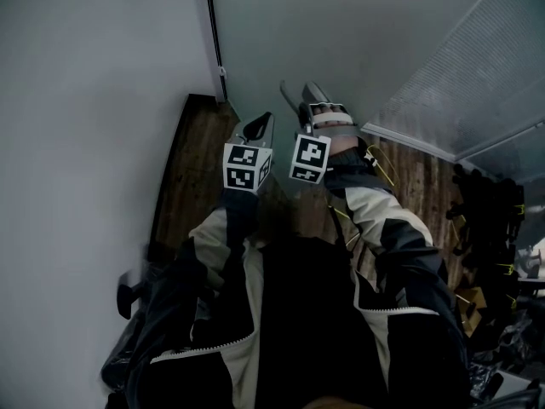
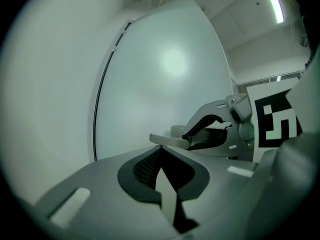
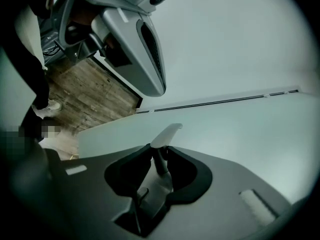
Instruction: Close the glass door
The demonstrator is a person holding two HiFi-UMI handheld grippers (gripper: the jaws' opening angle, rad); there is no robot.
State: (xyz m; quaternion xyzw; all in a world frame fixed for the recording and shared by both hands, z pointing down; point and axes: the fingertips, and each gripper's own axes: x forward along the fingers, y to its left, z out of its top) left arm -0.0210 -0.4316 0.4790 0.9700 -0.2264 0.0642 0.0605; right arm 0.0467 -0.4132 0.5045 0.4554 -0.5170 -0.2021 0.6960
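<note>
Glass door is the frosted panel dead ahead of both grippers, upright and filling most of the left gripper view. A black edge strip runs down its left side where it meets the pale wall panel. Can't tell from these views whether the door is fully seated against that strip. Left gripper has its jaws clenched tip to tip with nothing between them. It points roughly level at the glass, short of it as far as I can see. Right gripper sits just beside it, further forward and angled downward toward the base of the door. Its jaws are slightly parted: the head view shows a narrow gap between the two prongs, and nothing is gripped. Whether its tips touch the glass, can't tell. The two grippers are close together but apart, and their marker cubes are side by side. The right gripper view is rolled, so the black strip runs nearly horizontal across it and the left gripper hangs in at the upper left. Wooden floor shows as a dark strip at the foot of the glass and again to the right of the arms. A ribbed panel slants across the upper right, with dark clutter on the floor below it. The person wears a black and pale jacket, both sleeves extended toward the door.
</note>
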